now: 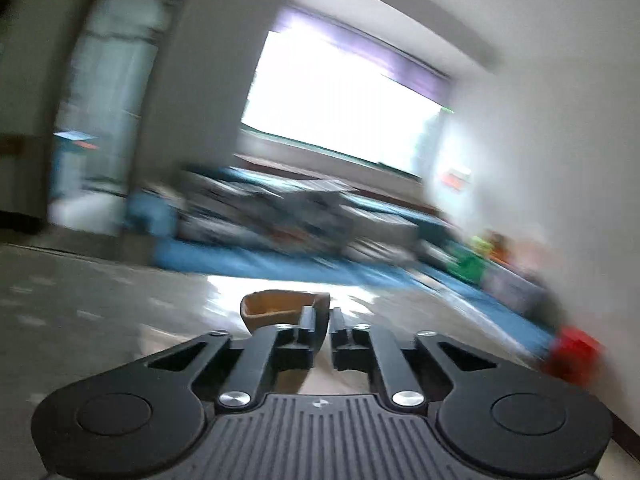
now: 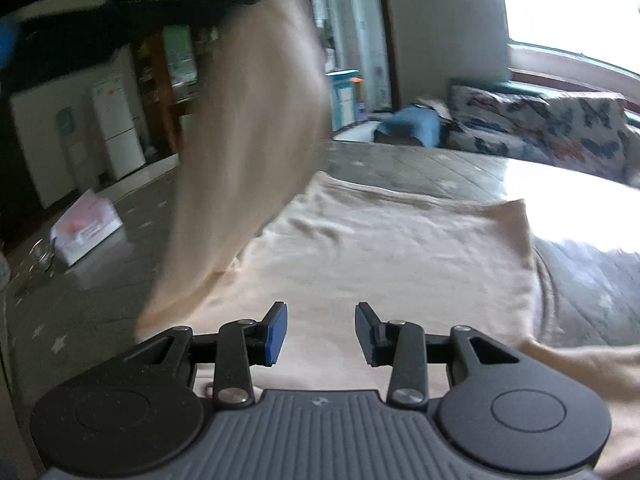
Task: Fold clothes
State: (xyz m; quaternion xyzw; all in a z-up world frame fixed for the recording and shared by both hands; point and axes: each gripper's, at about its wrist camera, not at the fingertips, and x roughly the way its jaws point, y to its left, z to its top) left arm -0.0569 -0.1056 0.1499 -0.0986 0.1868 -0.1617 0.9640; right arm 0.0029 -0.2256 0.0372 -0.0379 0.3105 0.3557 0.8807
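A beige garment [image 2: 380, 248] lies spread flat on a grey quilted surface [image 2: 420, 164]. One long flap of the garment [image 2: 256, 140] is lifted high on the left and hangs blurred from a dark shape [image 2: 120, 0] at the top of the right wrist view. In the left wrist view my left gripper [image 1: 327, 314] is raised off the surface, its fingers nearly together with a fold of the tan cloth [image 1: 276, 304] pinched between them. My right gripper [image 2: 320, 320] hovers low over the near part of the garment, open, with nothing between its blue pads [image 2: 276, 332].
A white box [image 2: 86, 232] sits on the grey surface at the left. Beyond are a butterfly-patterned sofa [image 2: 560, 128], white cabinets [image 2: 116, 128], a bright window [image 1: 340, 112], a blue mat [image 1: 280, 268] and a red object [image 1: 572, 356] by the wall.
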